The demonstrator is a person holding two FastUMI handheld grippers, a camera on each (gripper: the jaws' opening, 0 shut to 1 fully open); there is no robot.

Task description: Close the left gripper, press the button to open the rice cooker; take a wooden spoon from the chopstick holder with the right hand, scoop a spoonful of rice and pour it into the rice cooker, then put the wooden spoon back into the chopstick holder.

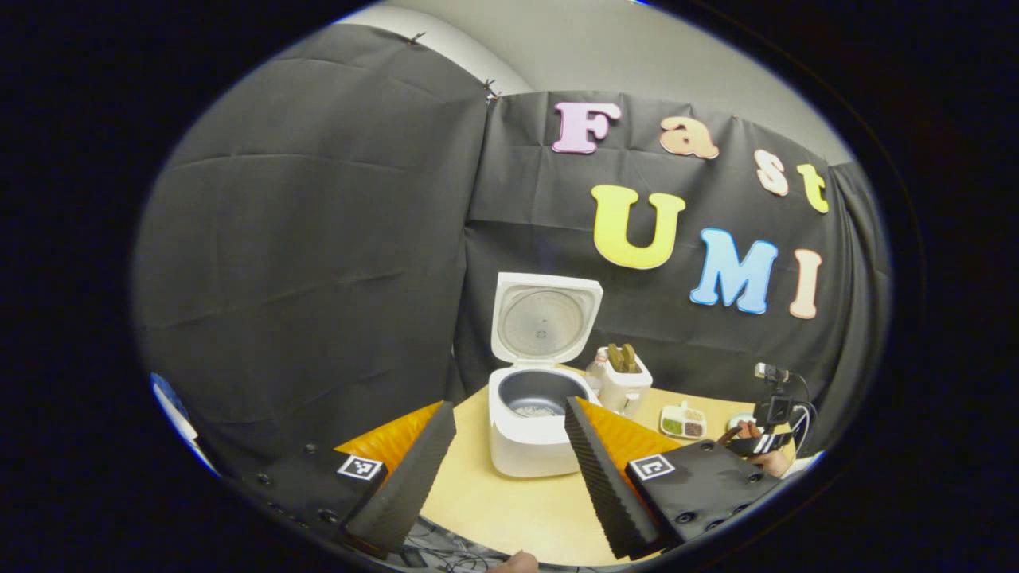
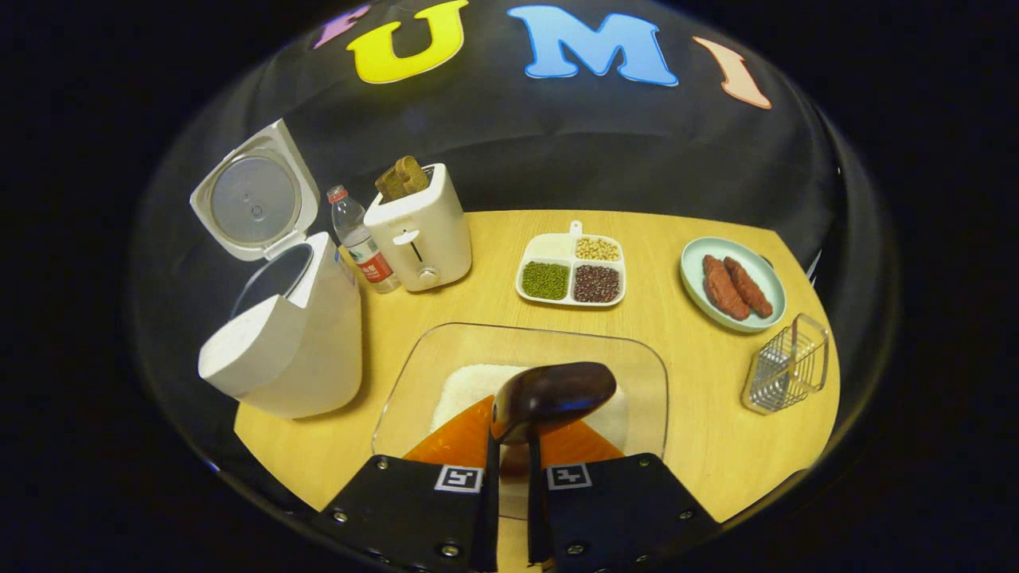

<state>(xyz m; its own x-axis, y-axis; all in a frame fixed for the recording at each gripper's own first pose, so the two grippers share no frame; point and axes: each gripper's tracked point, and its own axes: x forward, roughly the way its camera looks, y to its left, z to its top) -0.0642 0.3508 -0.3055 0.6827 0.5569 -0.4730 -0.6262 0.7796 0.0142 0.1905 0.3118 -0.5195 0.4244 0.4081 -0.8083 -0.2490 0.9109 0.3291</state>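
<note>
Up close, the right gripper (image 2: 510, 446) clamps the spoon (image 2: 552, 394), its handle hidden between the fingers, above the rice (image 2: 470, 386). Left gripper (image 1: 509, 454) fingers stand apart before the open cooker (image 1: 535, 398).

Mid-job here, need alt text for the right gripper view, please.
The right gripper, shut on a dark wooden spoon, holds it over white rice in a clear glass dish. On the left of the wooden table, the white rice cooker stands open.

Both views: strong fisheye bowing, edges curved and darkening toward rim. Overhead light, even, moderate. Table (image 2: 700, 382) ahead of the right gripper (image 2: 511, 477) lit warm; soft shadow beside rice cooker (image 2: 290, 334). Glare spot on wooden spoon (image 2: 553, 394). Focus sharp; slight softness at rim.
</note>
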